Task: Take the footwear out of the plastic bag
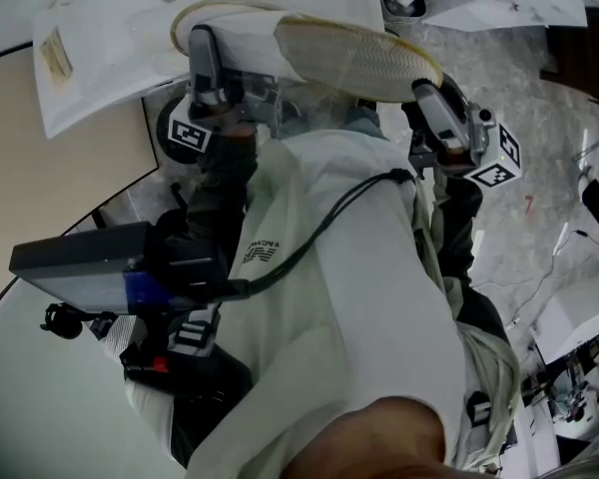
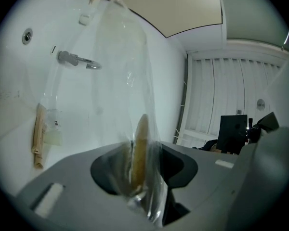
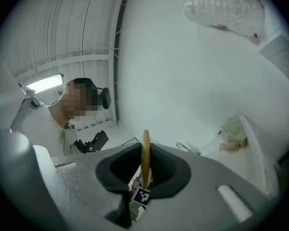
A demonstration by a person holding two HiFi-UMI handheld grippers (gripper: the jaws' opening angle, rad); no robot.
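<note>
A flat cream slipper (image 1: 354, 58) is held up between both grippers in front of the person's white shirt. Its left end sits inside a clear plastic bag (image 1: 248, 56). My left gripper (image 1: 203, 43) is shut on the bag, with the slipper's edge (image 2: 140, 143) pinched through the film (image 2: 111, 71). My right gripper (image 1: 431, 96) is shut on the slipper's bare right end. In the right gripper view the thin cream edge (image 3: 146, 150) stands upright between the pads. No second slipper shows.
A white basin-like surface (image 1: 100, 28) with a drain hole lies behind the slipper. On it are a metal fitting (image 2: 77, 60) and a small bagged item (image 2: 43, 134). A crushed plastic bottle (image 3: 224, 6) lies further off. A dark box (image 1: 85, 262) hangs at the person's chest.
</note>
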